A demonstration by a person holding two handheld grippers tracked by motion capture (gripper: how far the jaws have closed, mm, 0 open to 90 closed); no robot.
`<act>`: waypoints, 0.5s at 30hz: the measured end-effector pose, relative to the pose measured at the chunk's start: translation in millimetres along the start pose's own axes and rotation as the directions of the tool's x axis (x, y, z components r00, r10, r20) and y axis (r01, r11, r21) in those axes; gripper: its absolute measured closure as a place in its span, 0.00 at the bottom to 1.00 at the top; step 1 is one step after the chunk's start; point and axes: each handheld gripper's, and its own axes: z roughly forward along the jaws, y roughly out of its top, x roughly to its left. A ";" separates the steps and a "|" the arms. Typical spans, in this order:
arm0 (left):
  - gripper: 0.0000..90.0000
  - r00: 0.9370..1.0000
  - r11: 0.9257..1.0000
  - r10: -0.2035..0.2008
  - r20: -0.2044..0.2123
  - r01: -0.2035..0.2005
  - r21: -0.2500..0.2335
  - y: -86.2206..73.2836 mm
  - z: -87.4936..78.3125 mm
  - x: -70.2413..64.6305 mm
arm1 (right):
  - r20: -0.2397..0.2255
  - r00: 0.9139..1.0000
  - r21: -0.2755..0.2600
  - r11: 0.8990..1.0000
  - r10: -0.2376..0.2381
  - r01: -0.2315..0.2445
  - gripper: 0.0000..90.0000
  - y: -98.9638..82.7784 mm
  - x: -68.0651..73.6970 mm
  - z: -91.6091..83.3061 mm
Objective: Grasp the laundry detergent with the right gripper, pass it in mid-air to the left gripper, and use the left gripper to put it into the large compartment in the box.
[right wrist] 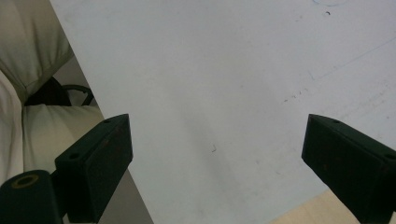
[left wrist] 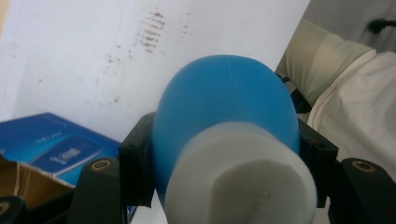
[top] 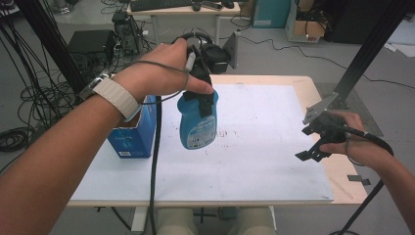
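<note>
In the high view, the left tool (top: 201, 100) hangs above the desk (top: 274, 161), its black jaws clamped on the upper part of a blue bottle (top: 197, 125). The bottle is clear of the surface, upright with a slight tilt, its label facing the camera. The left hand (top: 164, 73) wraps the tool's body from above, and a pale watch strap (top: 117, 97) circles the wrist. Just left of the bottle, a blue carton (top: 134, 134) stands on the desk with its top flaps open. A black cable (top: 155, 161) trails down from the left tool past the front edge. At the far right edge of the desk, the right tool (top: 313, 144) is held low by the right hand (top: 352, 144), jaws spread and holding nothing.

In the left gripper view, the bottle (left wrist: 224, 107) sits between the two black jaws, which press its sides; its white cap (left wrist: 243, 182) points at the camera. Below lies the white desk sheet (left wrist: 70, 56) with reddish marks, and the blue carton (left wrist: 56, 147) is at lower left.

In the right gripper view, the right tool (right wrist: 217, 154) has its jaws standing wide apart with bare white desk (right wrist: 224, 84) between them. A strip of pale wood edge shows at the bottom right.
</note>
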 end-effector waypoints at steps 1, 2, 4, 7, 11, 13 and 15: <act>0.42 1.000 1.000 -0.017 -0.001 0.017 -0.001 -1.0 -3.6 2.0 | 0.005 1.000 0.004 1.000 0.002 -0.002 0.10 -0.4 -0.9 -1.6; 0.42 0.999 0.999 -0.038 0.000 0.038 -0.008 -2.3 -7.1 4.0 | 0.006 1.000 0.010 1.000 0.007 -0.007 0.10 -0.5 -1.6 -2.9; 0.42 0.997 0.997 -0.081 -0.006 0.081 -0.014 -5.0 -15.1 8.6 | 0.010 1.000 0.012 1.000 -0.005 0.005 0.09 -1.2 -4.6 -4.7; 0.42 0.991 0.990 -0.137 -0.012 0.137 -0.028 -8.9 -23.2 13.4 | 0.014 1.000 0.027 0.999 -0.018 0.017 0.09 -3.0 -8.9 -7.9; 0.42 0.975 0.974 -0.222 -0.027 0.220 -0.043 -14.5 -35.0 20.7 | 0.025 0.999 0.053 0.998 0.031 -0.032 0.08 -5.0 -8.4 -12.3; 0.42 0.967 0.967 -0.253 -0.035 0.252 -0.048 -17.5 -40.7 24.4 | 0.026 0.999 0.051 0.998 0.030 -0.031 0.08 -5.8 -9.4 -12.9; 0.42 0.957 0.957 -0.288 -0.037 0.286 -0.051 -20.9 -46.2 29.8 | 0.026 0.999 0.048 0.998 0.035 -0.037 0.08 -5.9 -9.8 -12.5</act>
